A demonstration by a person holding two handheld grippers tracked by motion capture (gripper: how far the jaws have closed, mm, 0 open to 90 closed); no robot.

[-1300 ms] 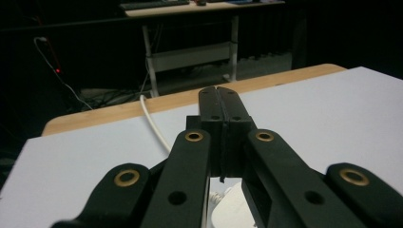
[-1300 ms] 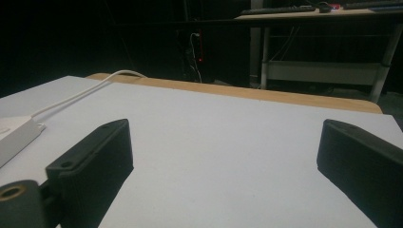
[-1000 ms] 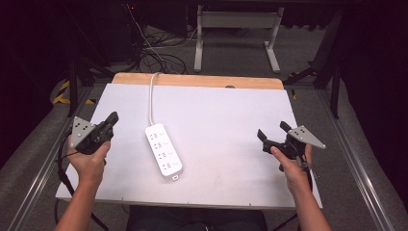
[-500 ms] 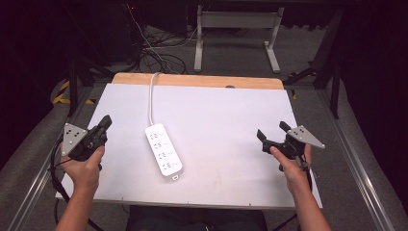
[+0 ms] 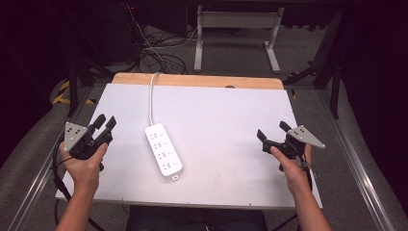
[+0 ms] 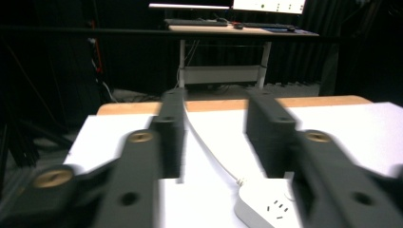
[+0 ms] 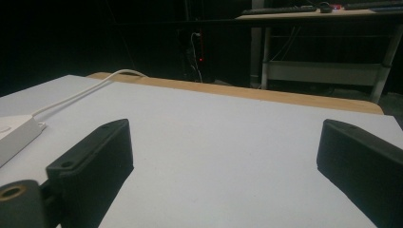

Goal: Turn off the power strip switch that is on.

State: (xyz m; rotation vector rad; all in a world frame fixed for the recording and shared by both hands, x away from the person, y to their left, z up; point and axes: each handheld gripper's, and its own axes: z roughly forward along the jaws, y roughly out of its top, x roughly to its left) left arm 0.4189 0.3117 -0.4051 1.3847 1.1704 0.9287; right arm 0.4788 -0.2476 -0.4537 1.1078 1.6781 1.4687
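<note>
A white power strip [image 5: 163, 151] lies near the middle of the white table [image 5: 231, 110], a little left of centre, its long side running from far-left to near-right and its white cord [image 5: 153, 98] trailing away over the far wooden edge [image 5: 197, 80] toward the tangle of cables on the floor. You hold the left gripper [image 5: 105, 124] over the table's left edge, just beside the strip but apart from it, pointed toward the far side; its jaws have just been opening and now stand partly apart with nothing between them. In the left gripper view the cord and the strip's far end [image 6: 266, 204] sit in the gap ahead of those jaws, which suggests you are parting them to line up on the strip. Your right gripper [image 5: 272, 134] waits well apart, by the right edge, jaws spread wide and empty over bare table; in the right gripper view the strip's corner [image 7: 14, 133] lies far to the left. That hand seems held back until it is needed. The strip lies flat with its sockets up and no plug in them, so it is likely the piece you mean to handle first. Expect the cord to drag if you shift it.
</note>
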